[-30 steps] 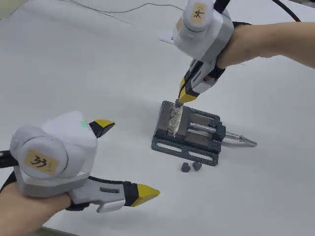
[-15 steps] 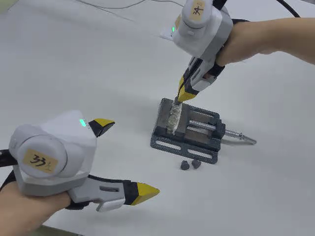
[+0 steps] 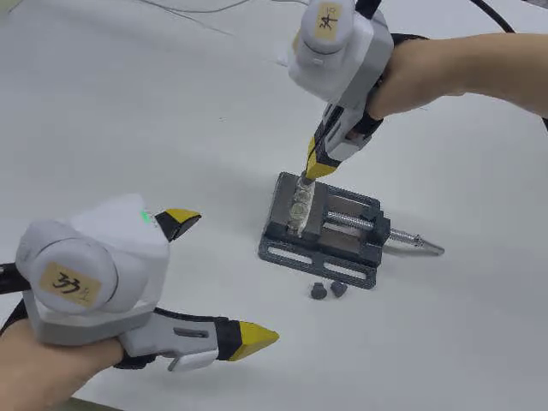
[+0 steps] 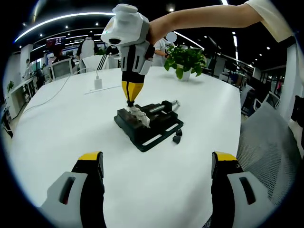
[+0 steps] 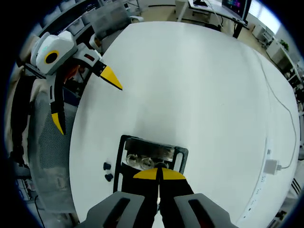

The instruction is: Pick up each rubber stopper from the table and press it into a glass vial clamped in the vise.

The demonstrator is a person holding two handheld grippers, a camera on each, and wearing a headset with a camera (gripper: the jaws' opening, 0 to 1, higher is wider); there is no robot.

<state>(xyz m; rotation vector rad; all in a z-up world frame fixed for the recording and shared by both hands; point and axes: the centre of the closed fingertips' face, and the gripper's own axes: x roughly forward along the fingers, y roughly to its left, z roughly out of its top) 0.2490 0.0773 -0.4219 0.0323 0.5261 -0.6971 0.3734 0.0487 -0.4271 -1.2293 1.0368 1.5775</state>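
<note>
Left gripper (image 3: 231, 276) held low, jaws spread wide, right gripper (image 3: 315, 169) pointing down, jaws pressed together

Dark grey vise (image 3: 364, 233) and stoppers (image 3: 318, 292) on a white table (image 3: 128, 111) (fingers (image 3: 254, 337) black, tipped yellow).

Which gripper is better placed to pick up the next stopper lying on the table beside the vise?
Probably left: the left gripper is open and free, facing the two stoppers on the near side of the vise. The right gripper is shut, tips down at the clamped vials.
</note>
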